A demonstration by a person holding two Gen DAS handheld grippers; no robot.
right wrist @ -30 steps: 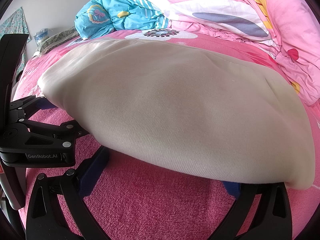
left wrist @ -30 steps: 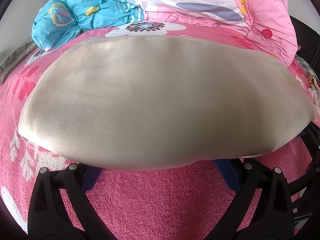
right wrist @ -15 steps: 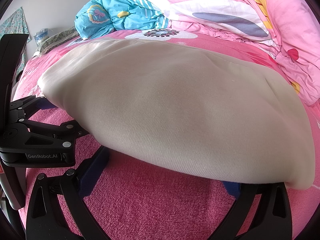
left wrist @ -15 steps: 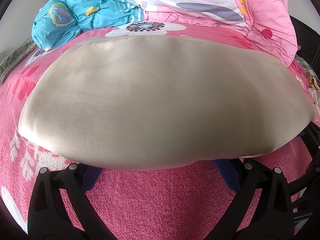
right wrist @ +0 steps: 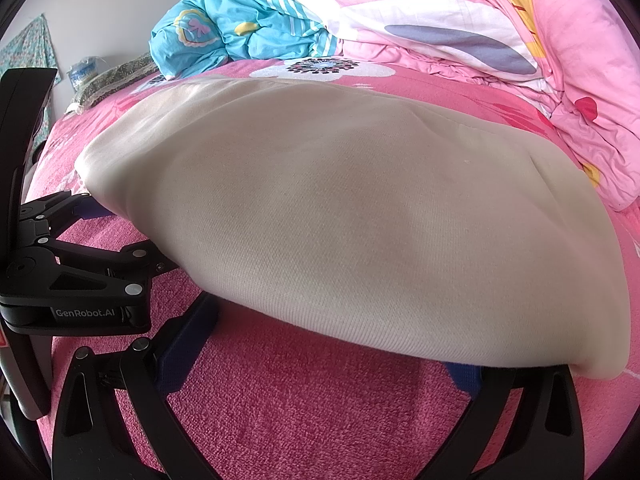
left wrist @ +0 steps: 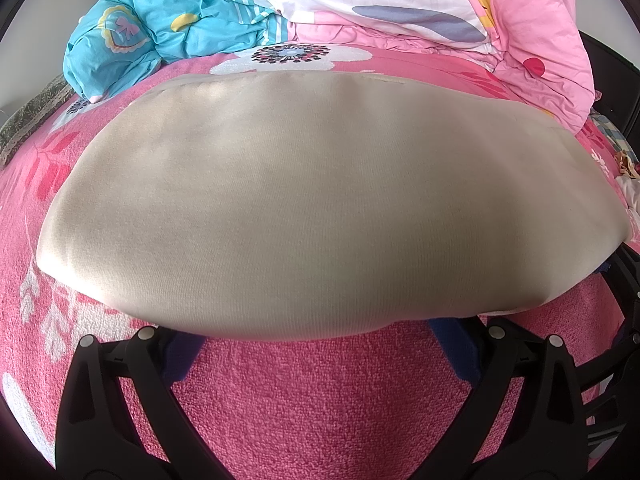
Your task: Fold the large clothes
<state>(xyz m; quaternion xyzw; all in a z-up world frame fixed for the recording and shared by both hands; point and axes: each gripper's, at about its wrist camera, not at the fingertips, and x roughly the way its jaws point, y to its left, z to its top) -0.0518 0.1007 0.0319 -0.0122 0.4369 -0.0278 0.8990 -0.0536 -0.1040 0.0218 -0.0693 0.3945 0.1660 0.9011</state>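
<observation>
Spreading wide, the left gripper [left wrist: 320,344] is being held with its blue-padded fingers [left wrist: 182,354] tucked under the near edge of a folded cream garment [left wrist: 320,200]; the right gripper [right wrist: 332,344] is being held equally parted at the same hem. The garment is lying flat on a pink floral bedspread [left wrist: 320,400]. Bare pink cloth is being left in front, while a pink quilt [right wrist: 520,40] and blue bedding [right wrist: 240,28] are crowding the far edge.

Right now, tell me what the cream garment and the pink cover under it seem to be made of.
Cream garment: probably a soft knit, cotton-like; fine ribbed lines show along its near edge, and the finish is matte. Pink cover: apparently terry or fleece; its surface is nubbly and looped like a towel, without sheen. The fibres of either cannot be told.
</observation>
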